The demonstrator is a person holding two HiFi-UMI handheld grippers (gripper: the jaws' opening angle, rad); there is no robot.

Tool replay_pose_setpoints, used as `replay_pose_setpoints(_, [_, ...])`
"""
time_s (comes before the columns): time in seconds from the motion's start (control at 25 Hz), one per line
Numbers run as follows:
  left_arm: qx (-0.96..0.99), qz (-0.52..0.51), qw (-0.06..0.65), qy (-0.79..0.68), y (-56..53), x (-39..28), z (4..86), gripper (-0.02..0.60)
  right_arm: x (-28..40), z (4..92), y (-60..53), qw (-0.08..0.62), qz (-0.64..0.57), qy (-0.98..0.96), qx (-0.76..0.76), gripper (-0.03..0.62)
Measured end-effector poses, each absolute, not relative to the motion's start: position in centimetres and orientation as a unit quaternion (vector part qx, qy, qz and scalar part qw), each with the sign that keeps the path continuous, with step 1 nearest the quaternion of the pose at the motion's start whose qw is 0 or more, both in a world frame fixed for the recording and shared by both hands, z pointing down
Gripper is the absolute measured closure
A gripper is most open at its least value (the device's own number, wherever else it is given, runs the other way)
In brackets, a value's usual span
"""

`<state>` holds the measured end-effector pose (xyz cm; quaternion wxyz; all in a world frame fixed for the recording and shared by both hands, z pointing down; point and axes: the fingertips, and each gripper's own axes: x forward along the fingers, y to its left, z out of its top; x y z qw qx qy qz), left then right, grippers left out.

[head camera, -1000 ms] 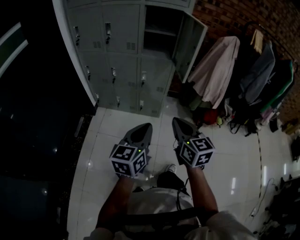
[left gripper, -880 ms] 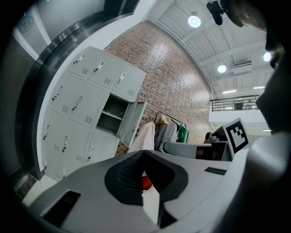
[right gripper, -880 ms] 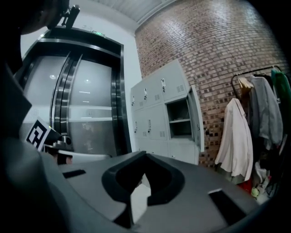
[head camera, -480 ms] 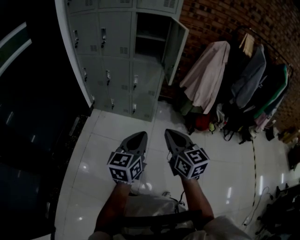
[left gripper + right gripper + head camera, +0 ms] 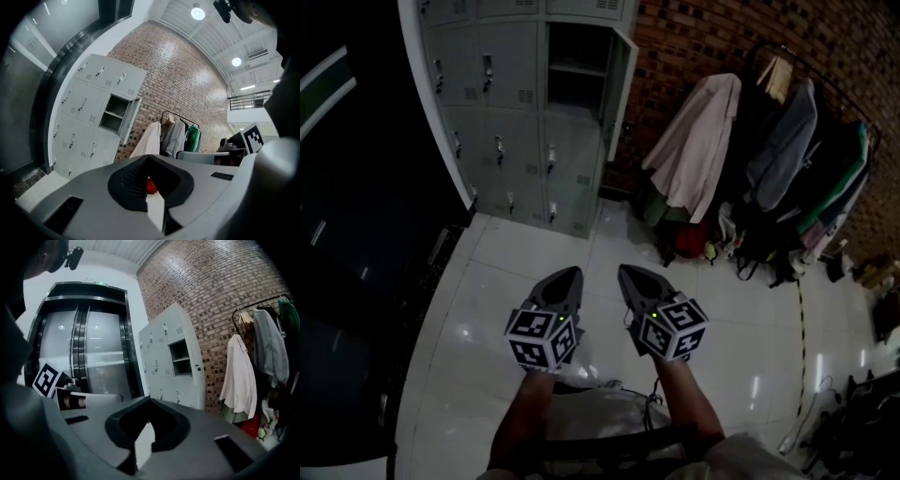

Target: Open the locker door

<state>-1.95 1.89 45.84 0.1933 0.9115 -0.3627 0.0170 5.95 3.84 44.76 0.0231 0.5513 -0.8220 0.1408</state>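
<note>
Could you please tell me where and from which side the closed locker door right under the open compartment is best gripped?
Grip the small upright handle near that door's left edge, coming straight from the front. The open door above hangs on its right side, so this one likely hinges there too; the flat panel offers nothing else to pinch.

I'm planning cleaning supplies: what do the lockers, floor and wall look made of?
Lockers: probably painted sheet metal, matte grey, with vent slots. Floor: glossy pale tiles, likely ceramic; grout lines and reflections. Wall: bare brick, visible mortar joints.
</note>
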Motion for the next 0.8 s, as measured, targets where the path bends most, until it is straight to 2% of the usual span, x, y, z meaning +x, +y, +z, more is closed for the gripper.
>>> replay_pose_setpoints(0.8, [0.92,0.03,0.17,-0.351,-0.2,-1.0,44.7,0.583,6.2,44.0,1.3,0.003,0.129,-0.818,0.56,0.592])
